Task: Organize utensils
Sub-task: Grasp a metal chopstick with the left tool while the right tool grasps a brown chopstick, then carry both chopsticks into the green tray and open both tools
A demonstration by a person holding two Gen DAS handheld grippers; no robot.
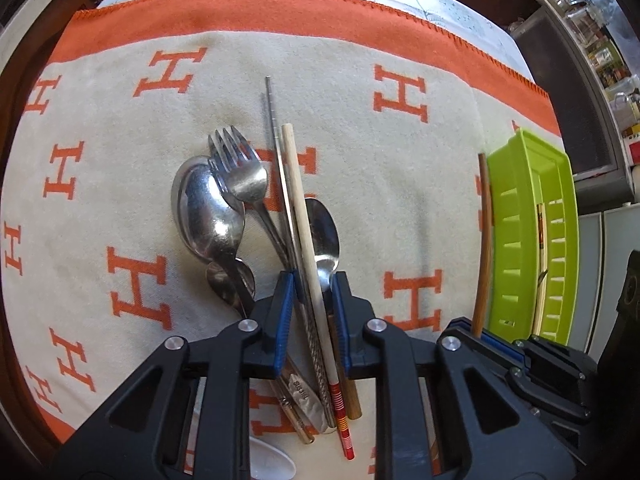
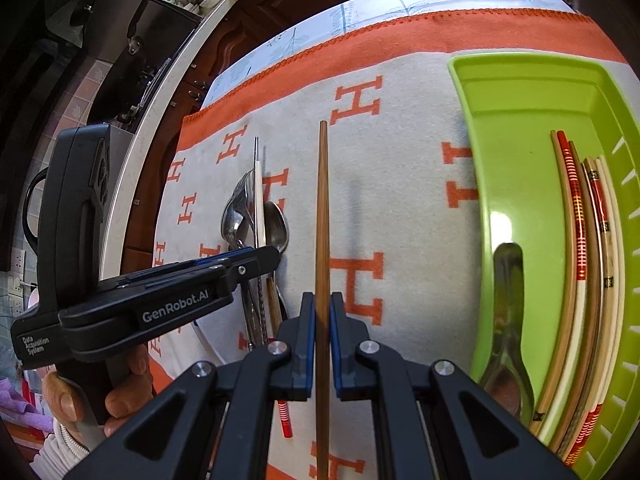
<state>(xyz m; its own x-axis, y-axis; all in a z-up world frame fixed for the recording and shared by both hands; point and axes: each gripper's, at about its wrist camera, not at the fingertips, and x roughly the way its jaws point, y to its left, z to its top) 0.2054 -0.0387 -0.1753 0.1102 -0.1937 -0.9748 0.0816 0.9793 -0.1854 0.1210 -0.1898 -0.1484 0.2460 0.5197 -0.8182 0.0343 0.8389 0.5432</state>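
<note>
A pile of utensils lies on the H-patterned cloth [image 1: 380,184]: spoons [image 1: 208,208], a fork [image 1: 240,168], a metal chopstick [image 1: 276,136] and a pale wooden chopstick [image 1: 298,200]. My left gripper [image 1: 310,292] is open, its jaws either side of the pale chopstick and metal chopstick. My right gripper [image 2: 322,312] is shut on a brown wooden chopstick [image 2: 322,200], held above the cloth; it also shows in the left wrist view [image 1: 484,240]. The left gripper shows in the right wrist view [image 2: 264,258].
A green slotted tray [image 2: 516,128] stands to the right, holding several chopsticks [image 2: 576,240] and a spoon [image 2: 508,320]; it also shows in the left wrist view [image 1: 560,216]. A counter edge [image 2: 160,120] and dark cabinets lie beyond the table.
</note>
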